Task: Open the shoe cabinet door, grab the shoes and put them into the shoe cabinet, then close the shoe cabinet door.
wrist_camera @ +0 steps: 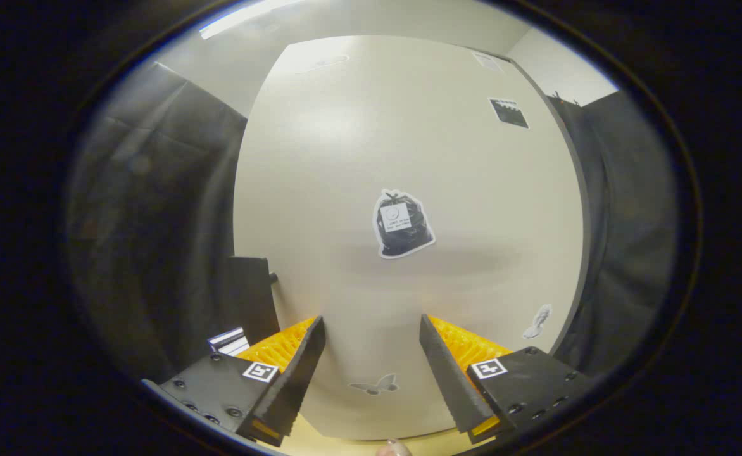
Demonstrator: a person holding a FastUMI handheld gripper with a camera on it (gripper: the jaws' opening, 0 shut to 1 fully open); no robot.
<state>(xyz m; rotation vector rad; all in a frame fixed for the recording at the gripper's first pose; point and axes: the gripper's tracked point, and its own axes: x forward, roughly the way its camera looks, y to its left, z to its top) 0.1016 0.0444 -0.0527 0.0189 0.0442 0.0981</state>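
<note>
A tall cream shoe cabinet door stands close ahead of my gripper, face on. Stickers dot it: a black bag sticker beyond the fingers, a grey butterfly sticker low between them, and a small footprint sticker near the door's right edge. The fingers are spread wide apart with nothing between them and do not touch the door. By the door's left edge, just above the left finger, sits a dark block with a small knob; whether it is a handle I cannot tell.
Black cloth hangs on both sides of the cabinet. A pale wall shows above and to the right. A person's fingertip peeks in below the fingers. A small striped card lies by the left finger.
</note>
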